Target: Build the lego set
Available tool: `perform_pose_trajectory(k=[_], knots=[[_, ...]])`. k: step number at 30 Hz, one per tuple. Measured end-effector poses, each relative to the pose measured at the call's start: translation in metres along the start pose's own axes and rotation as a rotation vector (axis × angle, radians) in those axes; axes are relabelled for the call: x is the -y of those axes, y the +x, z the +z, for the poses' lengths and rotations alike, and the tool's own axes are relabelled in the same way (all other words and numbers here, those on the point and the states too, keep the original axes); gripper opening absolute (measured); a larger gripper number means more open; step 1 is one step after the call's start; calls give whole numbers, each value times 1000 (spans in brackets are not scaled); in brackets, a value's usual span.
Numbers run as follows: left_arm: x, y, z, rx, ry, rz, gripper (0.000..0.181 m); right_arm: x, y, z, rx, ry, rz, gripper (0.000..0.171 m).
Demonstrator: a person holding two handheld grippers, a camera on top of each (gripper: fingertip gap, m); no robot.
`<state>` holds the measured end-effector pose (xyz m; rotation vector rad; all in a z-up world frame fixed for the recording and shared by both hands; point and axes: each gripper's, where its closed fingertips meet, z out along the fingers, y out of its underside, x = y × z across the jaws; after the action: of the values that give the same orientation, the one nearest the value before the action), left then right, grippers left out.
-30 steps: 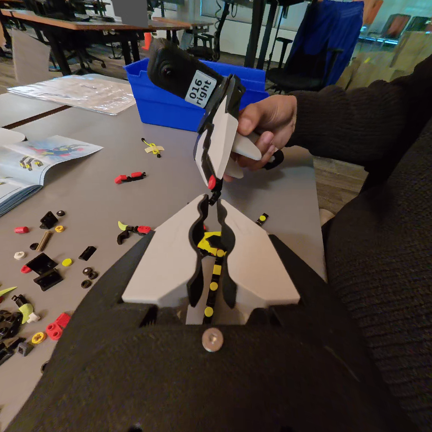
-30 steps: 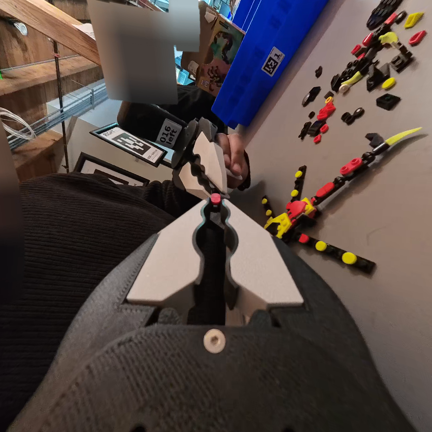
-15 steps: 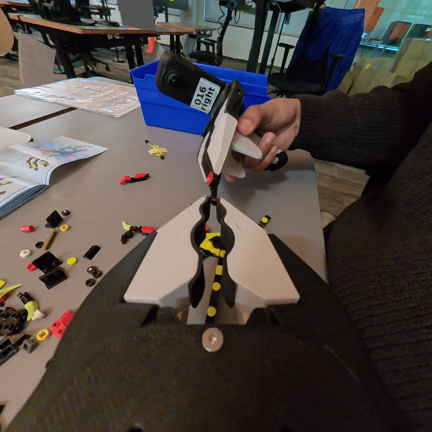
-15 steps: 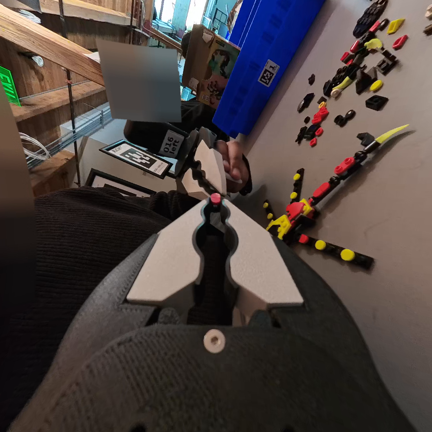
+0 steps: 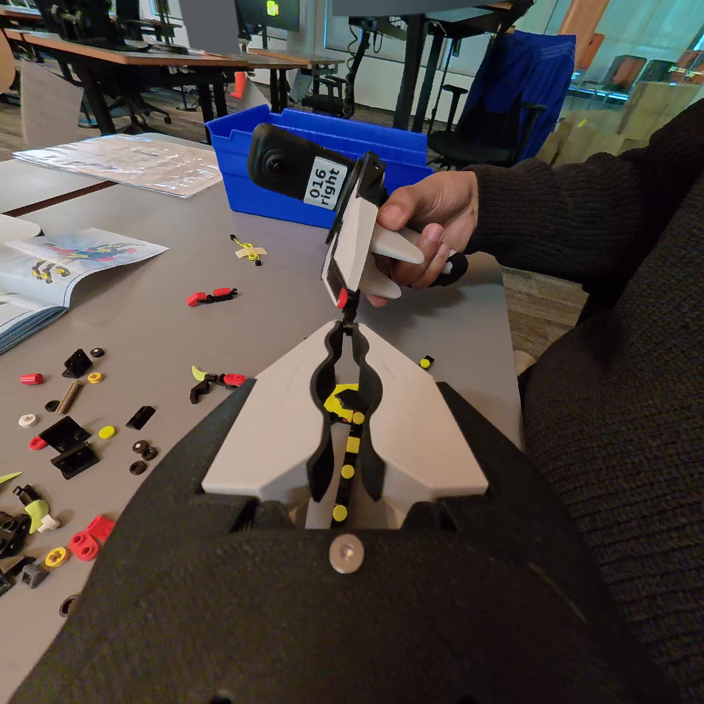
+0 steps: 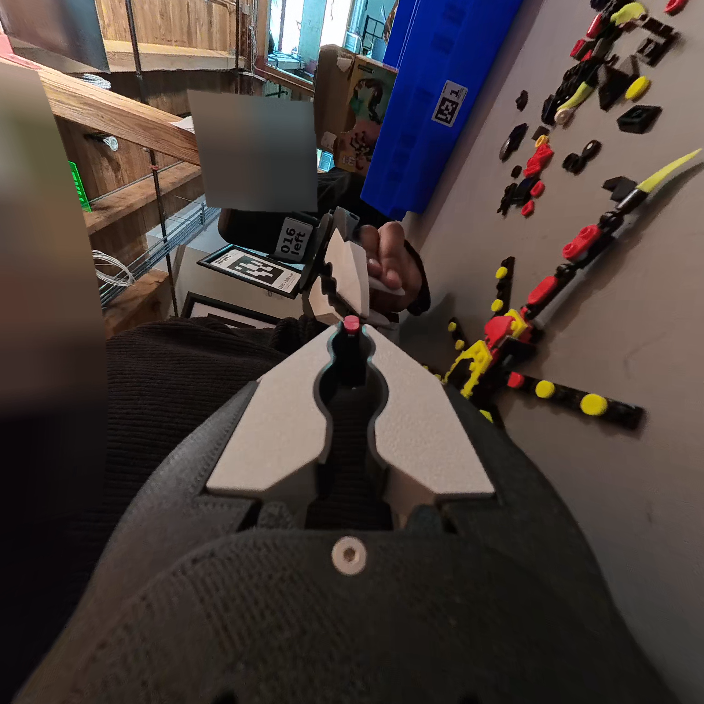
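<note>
While both hand-held grippers pinch one slim black, red-capped plastic piece (image 6: 351,344), glossy studded bricks (image 5: 72,445) dot the matte table (image 5: 152,327).

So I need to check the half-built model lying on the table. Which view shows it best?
The right wrist view: the partly built model lies in the open beside the right gripper, with its red and yellow core and its studded black arms visible. In the left wrist view only a sliver shows between the left gripper's jaws.

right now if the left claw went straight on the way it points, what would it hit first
Most likely the right claw, directly ahead, its tips shut on a small red-and-black lego piece. The left claw already nearly touches that piece's black lower end; depth is unclear.
</note>
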<state>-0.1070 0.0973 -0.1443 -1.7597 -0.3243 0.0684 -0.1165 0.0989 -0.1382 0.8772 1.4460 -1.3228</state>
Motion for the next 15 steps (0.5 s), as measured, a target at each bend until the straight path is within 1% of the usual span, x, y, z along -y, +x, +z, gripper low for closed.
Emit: perform_pose_trajectory(k=[15], knots=[[4, -1, -1, -15, 33, -38, 1, 5, 1, -1, 22, 47, 61, 5]])
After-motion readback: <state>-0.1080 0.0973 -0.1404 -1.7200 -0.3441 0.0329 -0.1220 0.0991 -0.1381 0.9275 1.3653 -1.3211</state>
